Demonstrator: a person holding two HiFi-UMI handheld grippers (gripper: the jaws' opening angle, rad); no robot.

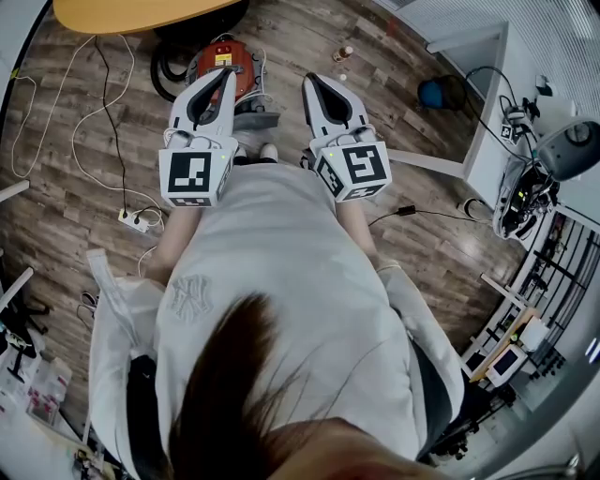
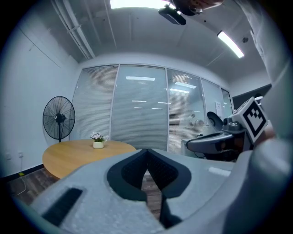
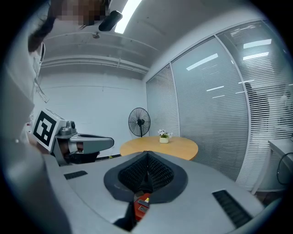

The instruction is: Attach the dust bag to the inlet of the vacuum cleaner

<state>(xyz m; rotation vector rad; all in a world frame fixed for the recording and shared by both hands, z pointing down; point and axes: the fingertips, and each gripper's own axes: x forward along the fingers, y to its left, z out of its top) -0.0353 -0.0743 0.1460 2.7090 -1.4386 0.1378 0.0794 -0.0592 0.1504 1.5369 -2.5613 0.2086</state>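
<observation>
Left gripper and right gripper both have their jaws pressed together on nothing. Just past the tips, the red vacuum cleaner sits on the wood floor by the round table's edge. Can't spot the dust bag, or see inside the vacuum. I'd guess the bag's light and floppy – grab its stiff collar. Farther off on the table, a little pot holds flowers.

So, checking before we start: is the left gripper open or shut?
Shut: the left gripper has its fingers meeting at the tips in its own view, with nothing between them.
</observation>
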